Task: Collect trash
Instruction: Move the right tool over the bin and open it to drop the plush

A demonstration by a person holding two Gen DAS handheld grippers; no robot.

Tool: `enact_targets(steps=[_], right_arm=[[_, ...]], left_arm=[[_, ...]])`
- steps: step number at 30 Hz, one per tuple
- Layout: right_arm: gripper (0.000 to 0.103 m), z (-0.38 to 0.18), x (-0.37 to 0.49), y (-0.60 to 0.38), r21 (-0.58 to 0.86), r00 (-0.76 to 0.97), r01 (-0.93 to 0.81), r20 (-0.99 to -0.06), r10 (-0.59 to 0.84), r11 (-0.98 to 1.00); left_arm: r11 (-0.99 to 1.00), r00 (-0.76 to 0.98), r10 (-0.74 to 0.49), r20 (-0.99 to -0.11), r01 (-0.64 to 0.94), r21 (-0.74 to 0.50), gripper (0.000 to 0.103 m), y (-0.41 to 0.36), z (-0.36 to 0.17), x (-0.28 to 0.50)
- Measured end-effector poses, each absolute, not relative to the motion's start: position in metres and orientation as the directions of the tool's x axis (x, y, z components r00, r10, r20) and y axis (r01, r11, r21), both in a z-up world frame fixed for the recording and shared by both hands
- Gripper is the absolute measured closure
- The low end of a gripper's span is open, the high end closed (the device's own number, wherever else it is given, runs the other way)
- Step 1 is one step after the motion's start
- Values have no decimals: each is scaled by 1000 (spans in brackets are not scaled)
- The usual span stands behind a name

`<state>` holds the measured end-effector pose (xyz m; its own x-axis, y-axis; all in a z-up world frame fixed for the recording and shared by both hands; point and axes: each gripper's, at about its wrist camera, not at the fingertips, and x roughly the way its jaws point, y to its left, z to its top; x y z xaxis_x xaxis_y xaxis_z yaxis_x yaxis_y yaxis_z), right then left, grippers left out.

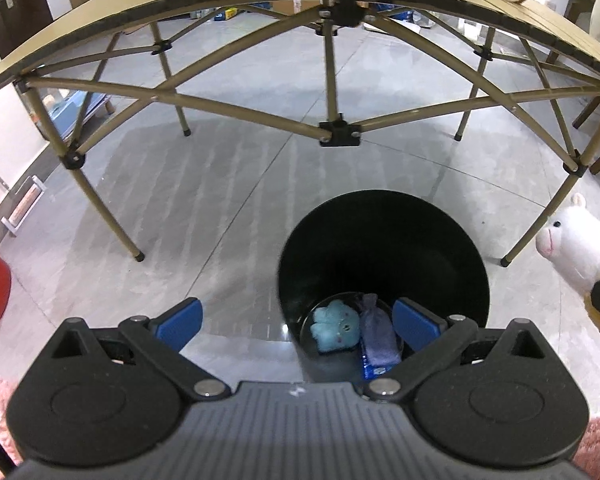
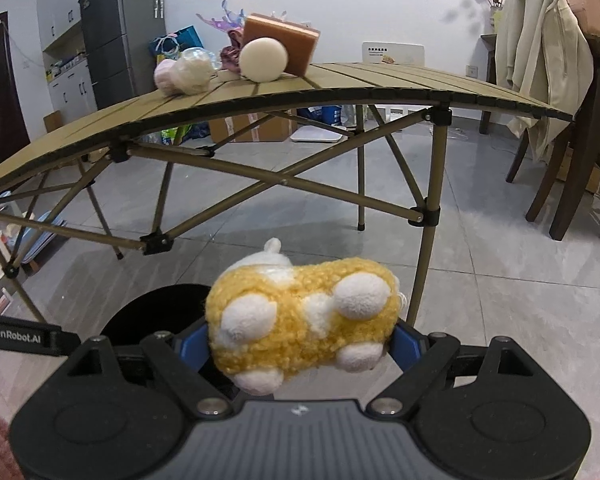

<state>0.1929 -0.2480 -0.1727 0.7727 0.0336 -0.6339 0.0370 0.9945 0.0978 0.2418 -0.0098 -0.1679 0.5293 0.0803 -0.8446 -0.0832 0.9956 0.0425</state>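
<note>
The right tool (image 2: 302, 340) is closed, jaws standing wide, on a fluffy yellow-and-white plush sheep (image 2: 304, 316); the round black plastic bin (image 2: 156, 312) stands on the floor below it, to its left. The left tool (image 1: 298, 322) is wide open and holds nothing; the bin's mouth (image 1: 384, 256) lies just ahead of it, with a small blue plush (image 1: 334, 326) and a purple pouch (image 1: 376, 340) at the bottom. The risk, as it seems: the sheep is not yet over the opening, so a release here would drop it on the floor; its bulky body may also catch the rim.

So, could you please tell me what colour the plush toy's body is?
Yellow with white patches and paws on the plush toy, clearest in the right wrist view.
</note>
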Motion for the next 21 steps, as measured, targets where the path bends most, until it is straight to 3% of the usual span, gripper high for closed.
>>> enact_targets(steps=[21], right_arm=[[16,-157,184,-181,53,732,-46,-678,70,998]], left_arm=[[985,527,89,-845,-170,-2,0,73,-163,214]])
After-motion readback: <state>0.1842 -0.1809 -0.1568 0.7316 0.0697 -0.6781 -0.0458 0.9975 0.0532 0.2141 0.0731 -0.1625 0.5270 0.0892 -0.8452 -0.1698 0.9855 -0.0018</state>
